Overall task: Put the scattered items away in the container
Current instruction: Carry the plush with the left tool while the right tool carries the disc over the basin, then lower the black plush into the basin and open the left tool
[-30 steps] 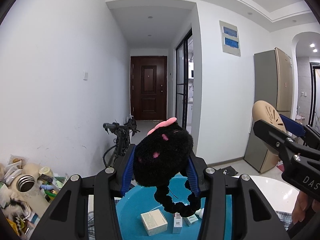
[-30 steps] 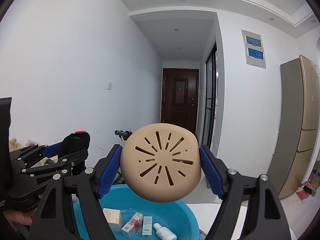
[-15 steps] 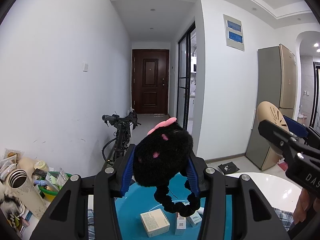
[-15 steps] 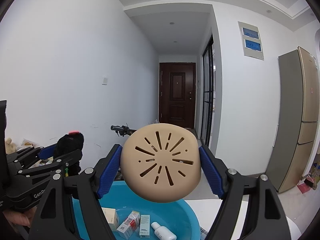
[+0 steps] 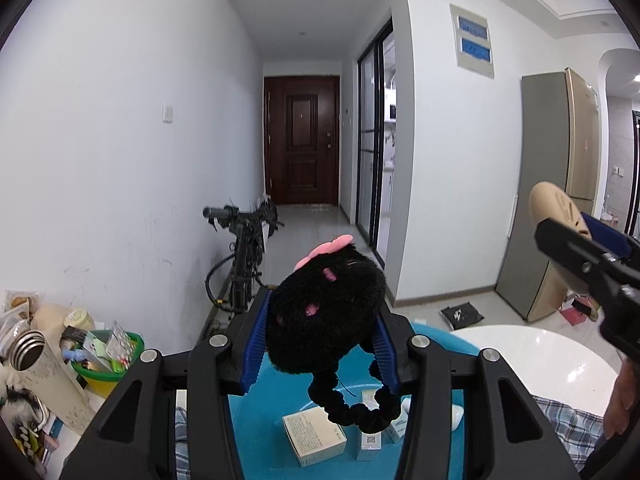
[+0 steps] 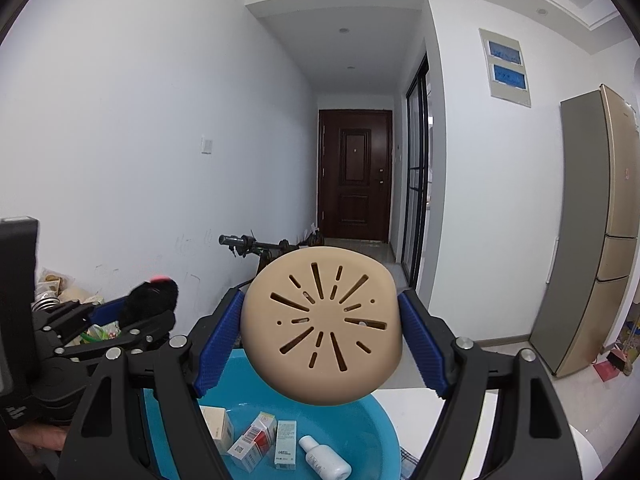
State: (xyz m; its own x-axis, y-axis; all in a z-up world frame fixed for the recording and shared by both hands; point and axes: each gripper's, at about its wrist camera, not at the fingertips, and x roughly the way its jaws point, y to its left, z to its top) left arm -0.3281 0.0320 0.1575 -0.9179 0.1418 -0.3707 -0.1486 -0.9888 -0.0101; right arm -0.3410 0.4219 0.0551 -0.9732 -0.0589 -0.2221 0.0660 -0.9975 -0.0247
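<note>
My left gripper (image 5: 320, 340) is shut on a black fluffy hair tie (image 5: 326, 312) with a pink bow; its black scrunchie loop dangles over the blue basin (image 5: 264, 420). My right gripper (image 6: 320, 340) is shut on a beige round slotted cover (image 6: 324, 328), held above the same blue basin (image 6: 380, 420). Inside the basin lie several small boxes (image 5: 314, 436) and a white bottle (image 6: 324, 460). In the left wrist view the right gripper with the beige cover (image 5: 554, 208) shows at the right edge. The left gripper with the hair tie (image 6: 150, 304) shows at the left of the right wrist view.
A white round table (image 5: 540, 356) carries the basin on a checked cloth (image 5: 572, 420). At left stand a metal-rimmed cup (image 5: 28, 344) and a green bowl of clutter (image 5: 108, 364). A scooter (image 5: 244, 256) leans on the wall; a fridge (image 6: 592, 232) stands right.
Both grippers have drifted forward and tipped down a little over the basin, each keeping its hold; more of the basin and its boxes now shows beneath them.
</note>
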